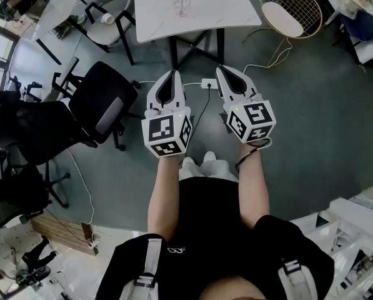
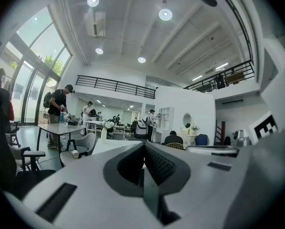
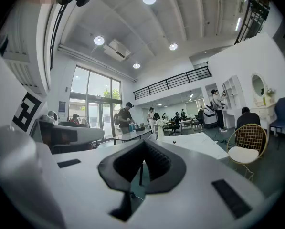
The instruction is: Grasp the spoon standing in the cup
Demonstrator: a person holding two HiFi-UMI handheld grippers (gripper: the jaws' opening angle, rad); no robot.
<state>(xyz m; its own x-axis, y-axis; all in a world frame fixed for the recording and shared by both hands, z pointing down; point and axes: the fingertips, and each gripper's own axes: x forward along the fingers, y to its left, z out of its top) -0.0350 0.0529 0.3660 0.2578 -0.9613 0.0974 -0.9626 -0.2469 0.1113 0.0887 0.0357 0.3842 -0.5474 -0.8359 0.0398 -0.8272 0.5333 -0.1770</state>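
Here, left gripper [image 1: 172, 75] and right gripper [image 1: 223, 71], closed and empty, hang far from the spoon [image 1: 182, 0].

Cup [image 1: 182, 6] on table [image 1: 223, 5], office chair [image 1: 105, 102] left

Right tongs [image 3: 143, 149] closed, jaws meeting tip to tip, nothing between them. Past the tips: white tabletop [image 3: 195, 144], seen at a low angle. Right of it, gold wire chair [image 3: 245, 142] with a white seat pad. Person in a cap [image 3: 127, 118] stands at a far table [image 3: 132, 135], left of centre. Another person [image 3: 217, 109] faces white shelving [image 3: 230, 92]. Round mirror [image 3: 258, 86] on the right wall.
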